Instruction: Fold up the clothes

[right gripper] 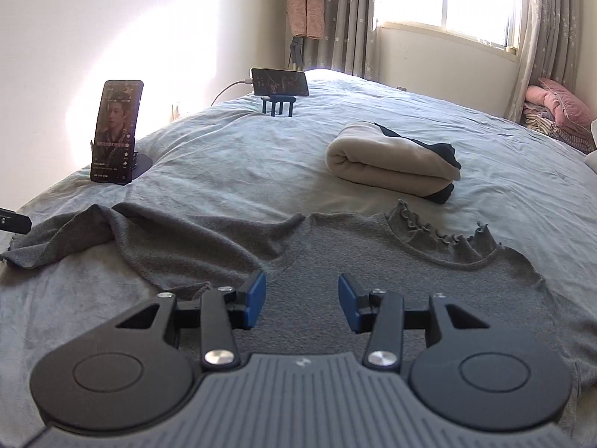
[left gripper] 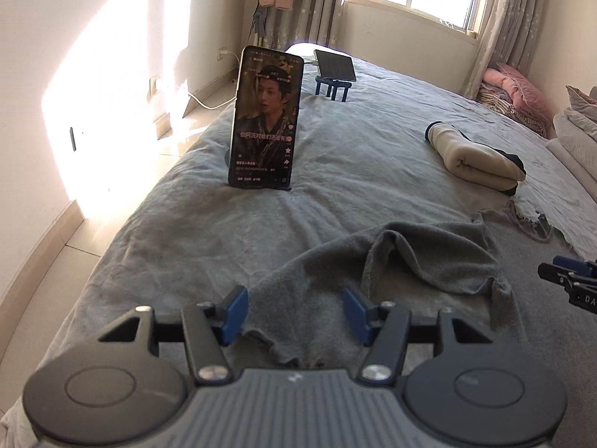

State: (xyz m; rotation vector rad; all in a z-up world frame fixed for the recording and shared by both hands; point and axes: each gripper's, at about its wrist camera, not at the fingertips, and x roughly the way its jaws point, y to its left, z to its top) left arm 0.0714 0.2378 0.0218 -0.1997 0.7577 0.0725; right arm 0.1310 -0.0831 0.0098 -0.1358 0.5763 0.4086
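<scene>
grey top [right gripper: 335,261]: lay flat on the bed [right gripper: 231,156], near edge; frilled collar [right gripper: 440,235] pointed far, body toward the camera
sleeve [right gripper: 123,235]: rumpled, long axis ran out to the left
left gripper [left gripper: 294,311]: jaws wide, nothing held, over the sleeve end
right gripper [right gripper: 302,304]: jaws wide, empty, over the chest
folded beige garment [right gripper: 391,164]: far right, apart from the top
phone [right gripper: 113,130]: upright, far left

our left gripper [left gripper: 294,313] and right gripper [right gripper: 302,304] look alike: a grey ribbed body, two round black discs with a ring moulded in, and angular black linkage arms pinned with silver screws. the fingers [left gripper: 236,313] end in blue pads [right gripper: 255,300]. a small pale mark sits on each body's front edge. white letters show on the right gripper's side in the left view.
</scene>
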